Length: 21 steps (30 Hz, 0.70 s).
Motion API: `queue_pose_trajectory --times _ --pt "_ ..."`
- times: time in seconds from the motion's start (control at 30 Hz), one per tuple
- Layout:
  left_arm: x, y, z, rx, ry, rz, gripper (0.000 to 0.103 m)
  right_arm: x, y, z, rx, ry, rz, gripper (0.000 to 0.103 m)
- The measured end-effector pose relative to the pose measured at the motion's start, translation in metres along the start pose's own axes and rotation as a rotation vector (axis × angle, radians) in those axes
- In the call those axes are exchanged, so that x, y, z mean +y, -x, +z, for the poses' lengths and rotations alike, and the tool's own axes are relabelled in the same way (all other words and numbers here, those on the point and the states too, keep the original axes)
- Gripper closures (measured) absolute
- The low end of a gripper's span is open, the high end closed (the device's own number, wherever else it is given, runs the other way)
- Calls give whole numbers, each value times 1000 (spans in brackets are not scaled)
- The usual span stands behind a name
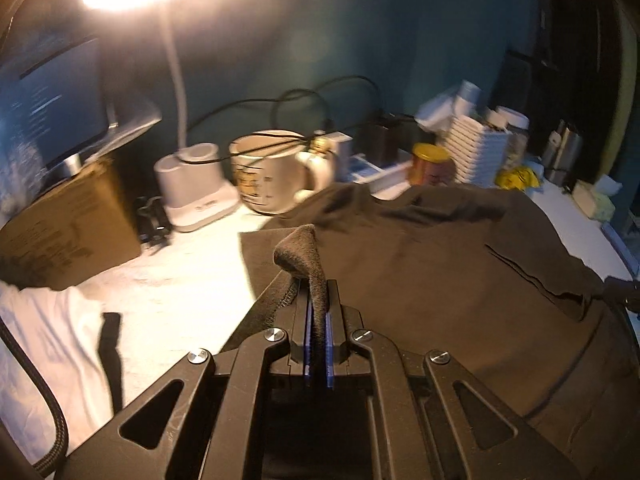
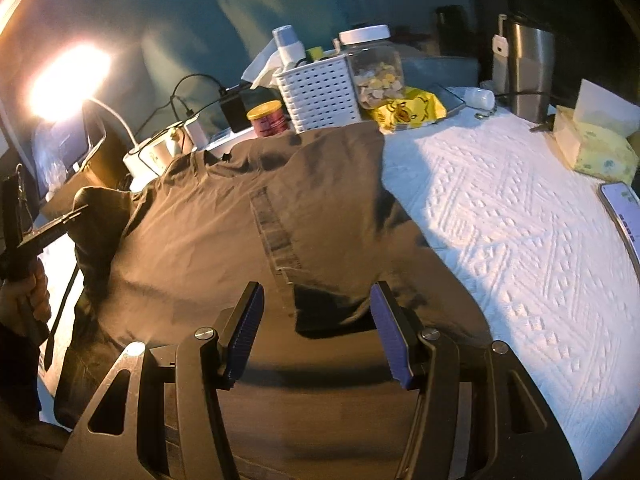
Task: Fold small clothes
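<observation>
Shirt (image 1: 420,248) edge pinched in left claw (image 1: 319,316), seemingly lifted.

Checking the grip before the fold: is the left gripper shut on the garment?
Shut: the left gripper pinches a bunched fold of the dark garment between its pads.

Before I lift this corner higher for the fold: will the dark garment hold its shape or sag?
Probably sag. The dark garment already bunches into a limp tuft where the left gripper pinches it, and it wrinkles across the white textured cloth. It looks light, so the far edge may drag toward the mug.
</observation>
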<state>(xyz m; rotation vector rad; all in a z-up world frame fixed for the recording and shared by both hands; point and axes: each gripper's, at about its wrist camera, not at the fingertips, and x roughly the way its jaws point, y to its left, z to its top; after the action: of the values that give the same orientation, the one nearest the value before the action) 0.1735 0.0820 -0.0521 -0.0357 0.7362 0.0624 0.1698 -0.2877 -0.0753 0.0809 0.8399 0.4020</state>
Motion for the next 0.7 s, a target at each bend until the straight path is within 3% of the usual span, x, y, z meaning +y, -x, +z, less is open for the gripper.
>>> queue_pose_trajectory --times 0.53,0.6,0.7 --pt "-63 -56 -9 224 -16 -152 98 -34 5 -9 -13 -60 -8 44" --pt "-67 -51 -9 228 -20 -168 96 -36 7 -9 -15 -64 -9 44" --pt "-66 -40 -10 223 -9 -200 84 -36 9 -10 -18 -67 -12 44"
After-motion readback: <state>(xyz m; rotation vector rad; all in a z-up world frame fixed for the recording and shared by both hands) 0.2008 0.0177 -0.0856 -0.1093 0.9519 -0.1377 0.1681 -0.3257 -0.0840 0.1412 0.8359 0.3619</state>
